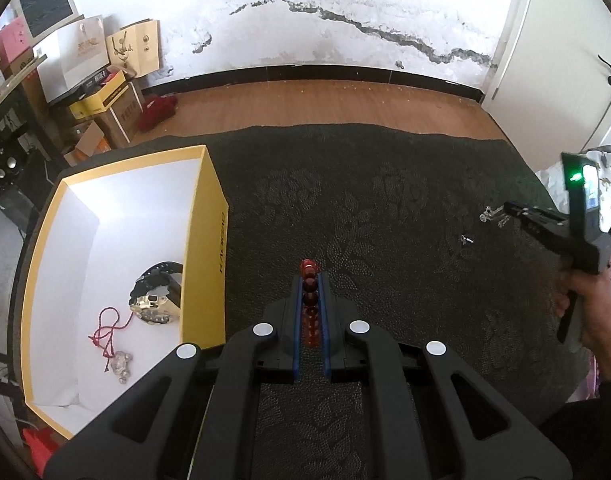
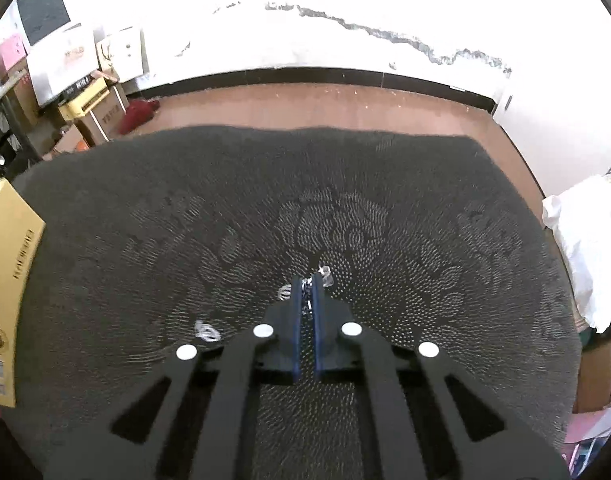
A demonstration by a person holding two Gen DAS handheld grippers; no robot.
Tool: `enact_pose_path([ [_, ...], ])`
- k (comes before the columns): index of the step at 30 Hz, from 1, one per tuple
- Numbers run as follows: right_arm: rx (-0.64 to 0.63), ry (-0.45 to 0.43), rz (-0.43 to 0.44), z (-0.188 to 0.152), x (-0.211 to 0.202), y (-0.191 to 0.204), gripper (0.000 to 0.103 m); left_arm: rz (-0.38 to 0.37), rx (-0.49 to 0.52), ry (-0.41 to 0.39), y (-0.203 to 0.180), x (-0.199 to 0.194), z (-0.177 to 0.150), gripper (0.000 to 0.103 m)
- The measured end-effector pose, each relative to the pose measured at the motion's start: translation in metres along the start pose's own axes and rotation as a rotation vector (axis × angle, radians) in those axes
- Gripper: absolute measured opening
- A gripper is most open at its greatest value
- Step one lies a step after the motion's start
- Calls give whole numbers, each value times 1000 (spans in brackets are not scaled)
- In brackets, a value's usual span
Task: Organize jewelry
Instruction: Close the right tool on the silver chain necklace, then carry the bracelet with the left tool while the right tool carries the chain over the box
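My left gripper (image 1: 310, 276) is shut on a red bead bracelet (image 1: 309, 270), held above the dark patterned cloth just right of the yellow box (image 1: 207, 240). Inside the box lie a black watch (image 1: 157, 298) and a silver pendant (image 1: 120, 364) on a red cord. My right gripper (image 2: 306, 280) is shut on a silver crystal piece of jewelry (image 2: 324, 274) at the cloth; it shows from the side in the left wrist view (image 1: 505, 210). A small silver earring (image 2: 206, 332) lies on the cloth to its left, also in the left wrist view (image 1: 466, 239).
The dark cloth (image 1: 385, 200) covers the table, with its far edge toward a wooden floor. Cardboard boxes and bags (image 1: 101, 80) are stacked at the far left. A white door (image 1: 565, 60) is at the right. White fabric (image 2: 585, 240) lies beyond the table's right edge.
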State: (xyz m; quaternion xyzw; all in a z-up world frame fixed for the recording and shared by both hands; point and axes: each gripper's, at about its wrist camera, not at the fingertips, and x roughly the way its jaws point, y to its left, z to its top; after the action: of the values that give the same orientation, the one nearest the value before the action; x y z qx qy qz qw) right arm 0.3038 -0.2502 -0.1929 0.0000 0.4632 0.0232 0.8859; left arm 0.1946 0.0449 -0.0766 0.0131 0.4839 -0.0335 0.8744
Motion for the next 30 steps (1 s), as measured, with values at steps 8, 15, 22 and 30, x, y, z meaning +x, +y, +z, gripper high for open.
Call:
enact_pose_path([
  [8,-32,-54,33,18,-78,15,5,2,-8,-5,7,-16,0,7],
  [15,-57,-77,75,27,-152,56,5,20,-4,-28,23,-47,0,7],
  [22,-139,-100,177,29,-211,126,5,72,-31,-82,56,-87,0,7],
  [30,-277,-146,304,35,-262,228,5,140,-80,-121,106,-128,-7,7],
])
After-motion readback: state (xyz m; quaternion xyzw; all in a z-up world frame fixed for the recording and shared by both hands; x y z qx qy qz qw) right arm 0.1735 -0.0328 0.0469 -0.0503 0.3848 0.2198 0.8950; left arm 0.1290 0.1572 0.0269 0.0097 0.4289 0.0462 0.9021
